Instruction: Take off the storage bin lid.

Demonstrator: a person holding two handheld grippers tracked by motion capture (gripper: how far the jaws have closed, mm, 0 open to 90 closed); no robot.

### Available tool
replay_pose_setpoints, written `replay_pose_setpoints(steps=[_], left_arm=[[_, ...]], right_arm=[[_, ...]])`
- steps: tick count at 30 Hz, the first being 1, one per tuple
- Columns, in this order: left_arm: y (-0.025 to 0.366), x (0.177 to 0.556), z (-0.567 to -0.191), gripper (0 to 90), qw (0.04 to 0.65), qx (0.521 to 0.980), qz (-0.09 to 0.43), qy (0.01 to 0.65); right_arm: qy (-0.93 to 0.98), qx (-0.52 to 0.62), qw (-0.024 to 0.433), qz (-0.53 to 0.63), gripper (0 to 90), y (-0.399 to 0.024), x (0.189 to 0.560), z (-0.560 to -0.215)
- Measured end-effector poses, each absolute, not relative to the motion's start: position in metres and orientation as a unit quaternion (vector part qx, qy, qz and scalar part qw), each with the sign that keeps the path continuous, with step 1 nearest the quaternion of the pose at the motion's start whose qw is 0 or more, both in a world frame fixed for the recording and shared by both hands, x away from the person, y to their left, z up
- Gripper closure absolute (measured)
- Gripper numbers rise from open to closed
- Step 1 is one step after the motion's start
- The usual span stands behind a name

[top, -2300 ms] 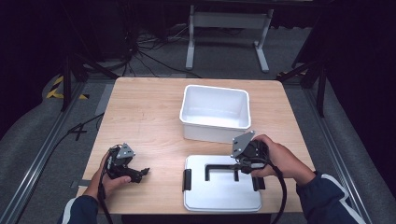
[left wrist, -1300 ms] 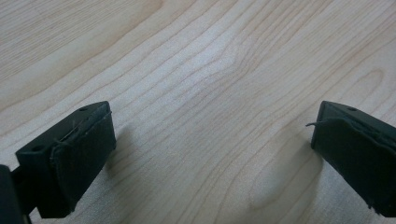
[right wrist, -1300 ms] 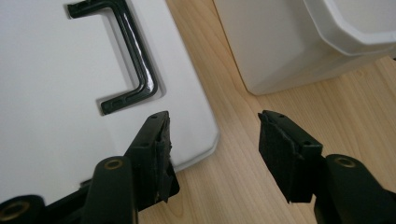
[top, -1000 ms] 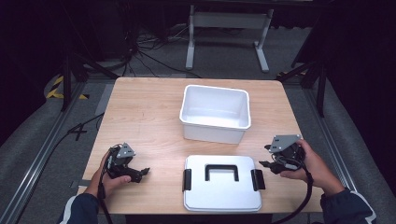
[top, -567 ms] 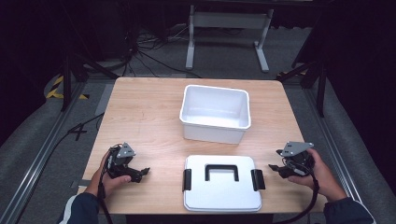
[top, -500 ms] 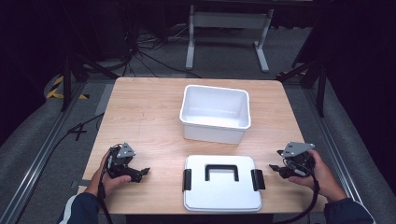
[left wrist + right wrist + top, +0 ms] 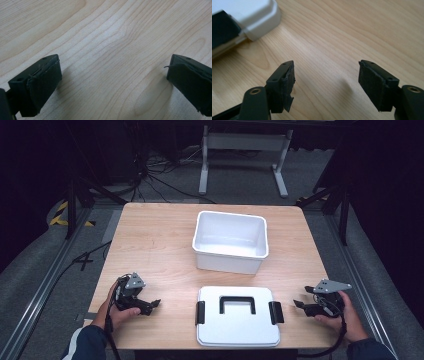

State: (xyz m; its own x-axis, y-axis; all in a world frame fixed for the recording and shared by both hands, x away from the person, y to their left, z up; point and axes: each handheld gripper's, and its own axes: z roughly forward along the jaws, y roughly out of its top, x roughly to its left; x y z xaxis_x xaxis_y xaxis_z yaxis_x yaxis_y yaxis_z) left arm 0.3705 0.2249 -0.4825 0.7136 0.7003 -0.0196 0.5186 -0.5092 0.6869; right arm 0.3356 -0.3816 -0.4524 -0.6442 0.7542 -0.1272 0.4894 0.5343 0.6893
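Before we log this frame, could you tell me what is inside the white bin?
The white bin appears empty: its bare white floor and far walls show. The strip behind its near wall is hidden. Its lid lies apart.

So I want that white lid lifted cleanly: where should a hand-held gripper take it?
Probably by the black handle in the middle of the lid, coming straight down from above: the lid lies flat on the table, and its handle is a narrow bar.

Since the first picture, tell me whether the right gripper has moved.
Yes. The right gripper has left the lid handle and gone right, past the lid's right edge, low over bare table, jaws just opened, nothing between them.
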Motion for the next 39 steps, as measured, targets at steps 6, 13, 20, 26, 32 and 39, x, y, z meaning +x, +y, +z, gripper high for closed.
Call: replay_pose_setpoints(steps=[6, 13, 20, 26, 32, 39], left_arm=[[0.225, 0.371, -0.482, 0.1, 0.344, 0.861, 0.133, 0.351], [0.225, 0.371, -0.482, 0.1, 0.344, 0.861, 0.132, 0.351], [0.225, 0.371, -0.482, 0.1, 0.344, 0.861, 0.133, 0.351], [0.225, 0.371, -0.482, 0.1, 0.345, 0.86, 0.131, 0.352], [0.224, 0.372, -0.483, 0.1, 0.346, 0.859, 0.131, 0.353], [0.224, 0.372, -0.482, 0.1, 0.346, 0.859, 0.132, 0.353]], right_arm=[[0.819, 0.402, 0.204, 0.356, 23.2, -0.39, 0.336, -0.467], [0.817, 0.407, 0.198, 0.357, 21.6, -0.391, 0.338, -0.468], [0.817, 0.409, 0.198, 0.356, 20.5, -0.391, 0.338, -0.468], [0.815, 0.412, 0.198, 0.355, 20.0, -0.39, 0.338, -0.468], [0.815, 0.413, 0.198, 0.355, 19.6, -0.39, 0.338, -0.468], [0.815, 0.412, 0.198, 0.355, 19.5, -0.39, 0.338, -0.468]])
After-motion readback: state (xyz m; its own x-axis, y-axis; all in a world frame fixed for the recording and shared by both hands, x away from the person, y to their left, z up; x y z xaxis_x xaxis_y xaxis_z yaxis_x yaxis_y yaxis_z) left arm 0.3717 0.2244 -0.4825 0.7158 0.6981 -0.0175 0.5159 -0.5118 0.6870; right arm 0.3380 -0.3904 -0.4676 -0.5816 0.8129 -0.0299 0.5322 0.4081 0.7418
